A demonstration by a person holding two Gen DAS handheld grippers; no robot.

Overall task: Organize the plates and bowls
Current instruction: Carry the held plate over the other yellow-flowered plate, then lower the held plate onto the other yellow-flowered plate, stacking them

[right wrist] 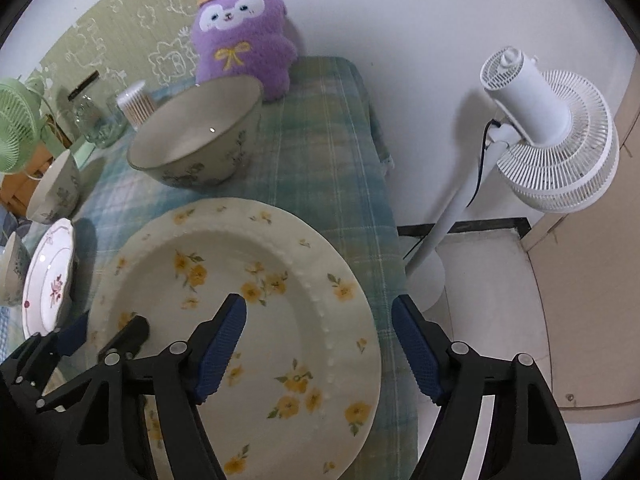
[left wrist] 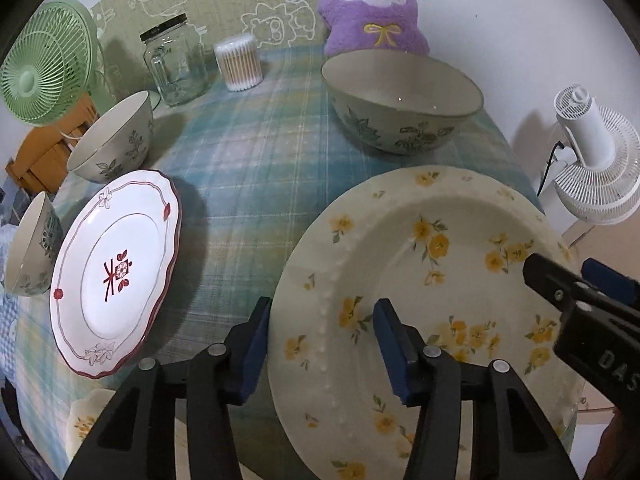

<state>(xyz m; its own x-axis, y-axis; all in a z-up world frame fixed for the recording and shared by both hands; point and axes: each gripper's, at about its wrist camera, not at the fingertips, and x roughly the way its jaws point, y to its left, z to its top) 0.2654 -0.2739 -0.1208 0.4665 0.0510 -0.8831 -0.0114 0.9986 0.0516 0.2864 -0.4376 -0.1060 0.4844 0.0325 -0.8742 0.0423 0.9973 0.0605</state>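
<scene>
Left wrist view: your left gripper [left wrist: 322, 344] is spread wide, its fingers straddling the left rim of the yellow plate [left wrist: 424, 280], one blue pad outside the rim, the other over the plate's well; whether either pad touches the china cannot be told. Your right gripper [left wrist: 560, 280] comes in from the right over the same plate's far side. Yellow plate lies flat at the table's near right corner, on the plaid cloth [left wrist: 256, 168]. Red plate [left wrist: 116, 268] sits toward the left edge, well apart from the yellow one, and looks stacked on another red-rimmed piece. Two small bowls by the left edge: one [left wrist: 114, 140] just behind the red plate, one [left wrist: 32, 248] just left of it. Big bowl [left wrist: 400, 100] stands upright behind the yellow plate, near the back right corner, a purple plush [left wrist: 374, 12] just behind it. Jar [left wrist: 174, 62] and swab tub [left wrist: 239, 62] at the back left; green fan [left wrist: 48, 68] beyond the left edge; white fan [left wrist: 592, 160] off the right edge. Right wrist view: your right gripper [right wrist: 320, 348] is likewise released, jaws wide, one pad over the yellow plate [right wrist: 256, 292], the other outside its right rim above the cloth [right wrist: 320, 152]. Left gripper [right wrist: 108, 332] shows at the plate's left side. Big bowl [right wrist: 200, 136] just behind the plate.
</scene>
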